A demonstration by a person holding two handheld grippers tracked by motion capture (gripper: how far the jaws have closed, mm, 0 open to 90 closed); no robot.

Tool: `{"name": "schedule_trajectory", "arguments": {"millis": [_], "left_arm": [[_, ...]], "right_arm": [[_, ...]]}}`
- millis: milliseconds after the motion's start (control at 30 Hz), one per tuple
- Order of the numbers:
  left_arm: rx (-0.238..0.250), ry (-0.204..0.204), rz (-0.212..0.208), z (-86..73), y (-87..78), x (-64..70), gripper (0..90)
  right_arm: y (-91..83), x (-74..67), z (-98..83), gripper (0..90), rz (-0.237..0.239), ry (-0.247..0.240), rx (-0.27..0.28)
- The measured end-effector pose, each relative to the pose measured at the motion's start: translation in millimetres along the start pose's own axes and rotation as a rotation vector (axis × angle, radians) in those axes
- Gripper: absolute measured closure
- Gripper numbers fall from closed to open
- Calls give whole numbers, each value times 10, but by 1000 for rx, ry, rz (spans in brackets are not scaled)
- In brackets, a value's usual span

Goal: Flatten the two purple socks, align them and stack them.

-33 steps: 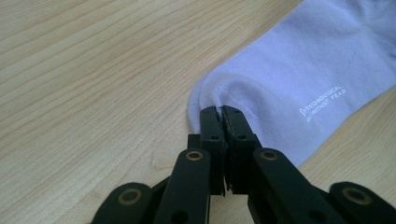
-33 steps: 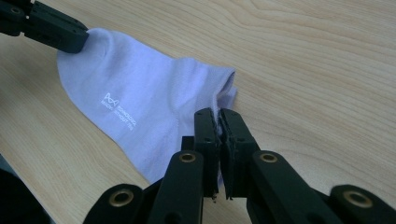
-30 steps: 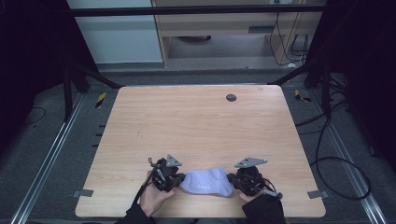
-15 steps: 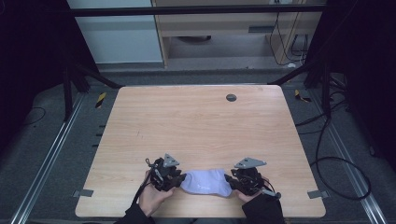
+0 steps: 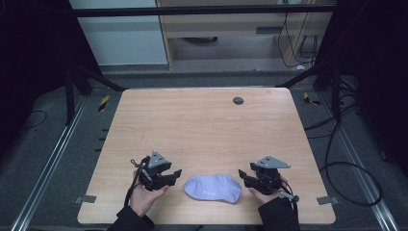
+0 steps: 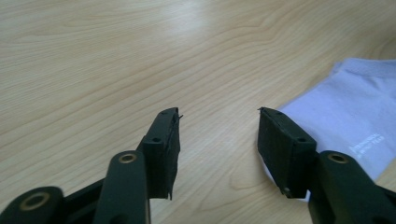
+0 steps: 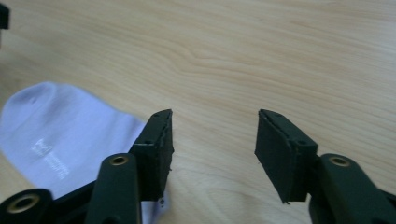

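Now the sock (image 5: 213,187) lies flat between left tongs (image 5: 174,175) and right tongs (image 5: 243,177); both gape, empty.

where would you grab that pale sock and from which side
Probably the sock is best pinched at its two ends, left gripper and right gripper each coming in from its own side. It lies flat between them, so a low approach under an edge suits.
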State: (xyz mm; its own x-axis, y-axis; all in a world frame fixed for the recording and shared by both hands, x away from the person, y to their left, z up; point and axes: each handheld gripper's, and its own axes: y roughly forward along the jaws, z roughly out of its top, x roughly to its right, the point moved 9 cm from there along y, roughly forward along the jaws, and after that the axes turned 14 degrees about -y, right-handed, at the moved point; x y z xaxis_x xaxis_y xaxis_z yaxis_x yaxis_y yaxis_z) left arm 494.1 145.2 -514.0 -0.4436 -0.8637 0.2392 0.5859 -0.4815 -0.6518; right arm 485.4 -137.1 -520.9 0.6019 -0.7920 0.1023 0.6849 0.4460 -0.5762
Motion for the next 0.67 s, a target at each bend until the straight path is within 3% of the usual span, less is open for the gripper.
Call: {"name": "schedule_trajectory", "arguments": {"millis": [167,333,500,600,667], "left_arm": [[27,0,13,14,-40,-159,395],[61,-7,37,33,-108,-401,350],[64,-19,58,4,-131,-590,327],[60,-30,95,-38,-144,-784,323],[64,-39,102,-46,-141,-827,322]], "right_arm": [[-24,203,-47,364,-42,20,16],[-35,364,-124,289,-67,41,2],[-69,502,-187,256,-88,66,0],[-113,664,-278,227,-117,86,-9],[-120,694,-293,224,-123,82,-10]]}}
